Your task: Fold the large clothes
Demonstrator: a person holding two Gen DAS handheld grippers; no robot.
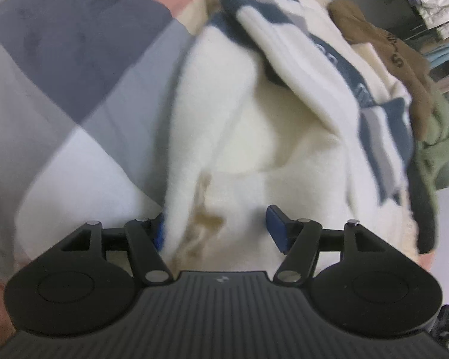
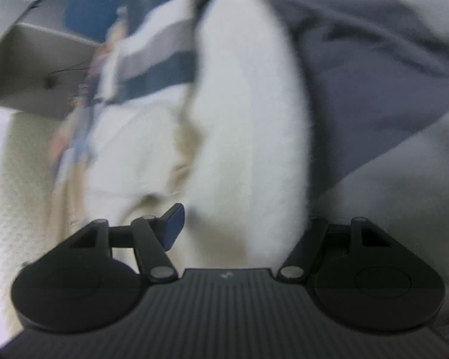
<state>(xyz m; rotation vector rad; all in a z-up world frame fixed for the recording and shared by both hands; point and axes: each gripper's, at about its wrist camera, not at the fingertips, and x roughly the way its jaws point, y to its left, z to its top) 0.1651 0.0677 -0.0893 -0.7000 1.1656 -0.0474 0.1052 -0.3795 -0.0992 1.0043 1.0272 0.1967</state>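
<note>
while i am lifting the cream fleece garment (image 1: 224, 137) off the patchwork bed (image 1: 68, 59), my left gripper (image 1: 215, 227) and right gripper (image 2: 239, 224) are each pinching a bunched edge, keeping it hanging for folding.

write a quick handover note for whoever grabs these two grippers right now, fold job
Left gripper: fingers spread, cream fleece garment bunched between them; a firm pinch is not clear.
Right gripper: same garment between its fingers, one finger hidden by fleece, grip unclear.
Garment: rumpled on the grey patchwork bedspread, navy striped side partly flipped over. Brown and green clothes piled beside it.
Done: no neat fold visible.
Left: flatten it, fold, then the pile.
</note>
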